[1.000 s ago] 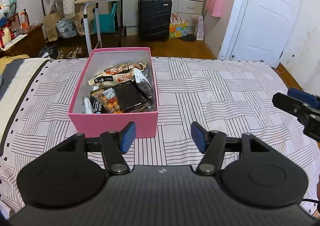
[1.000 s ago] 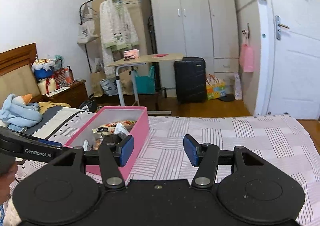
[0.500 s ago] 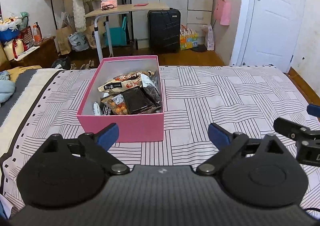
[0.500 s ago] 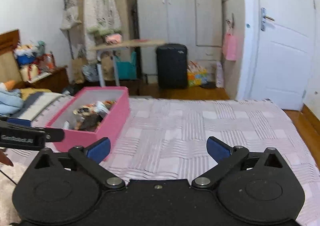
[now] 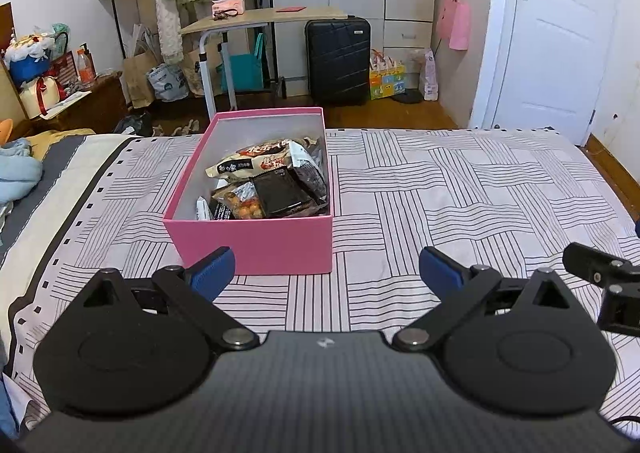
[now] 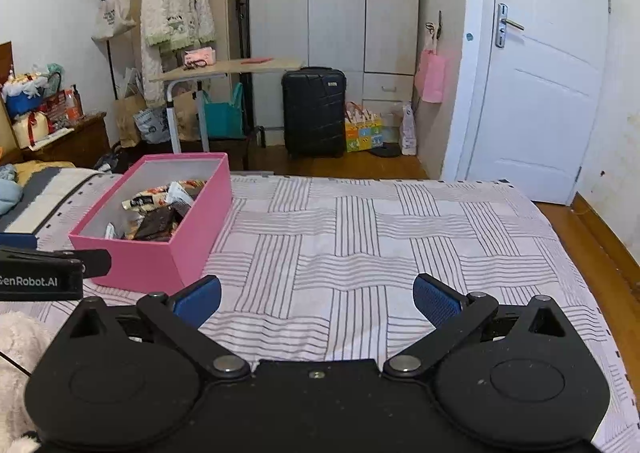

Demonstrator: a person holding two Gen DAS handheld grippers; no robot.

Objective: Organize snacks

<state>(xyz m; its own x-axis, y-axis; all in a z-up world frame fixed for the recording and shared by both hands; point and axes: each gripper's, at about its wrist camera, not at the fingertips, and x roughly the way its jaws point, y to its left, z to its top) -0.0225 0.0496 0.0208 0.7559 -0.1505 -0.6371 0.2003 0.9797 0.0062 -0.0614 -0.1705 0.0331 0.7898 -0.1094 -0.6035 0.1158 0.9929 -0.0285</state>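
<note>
Left wrist view: the left hand-held gripper (image 5: 323, 271) gapes wide, empty; the right hand-held gripper (image 6: 317, 301) likewise. Beyond, on the bed (image 5: 460, 189), the pink box (image 5: 256, 241) holds the snacks (image 5: 272, 185). Slippery overlapping packets could slide from a shallow pinch.

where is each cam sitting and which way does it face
Left wrist: on the left gripper, above the bed, facing the pink box of snacks straight ahead; its own open fingers show, with the right gripper at the right edge.
Right wrist: on the right gripper, facing bare bedspread, the box off to the left; its open fingers show, the left gripper at the left edge.
Shared: box, bed, suitcase, door.
</note>
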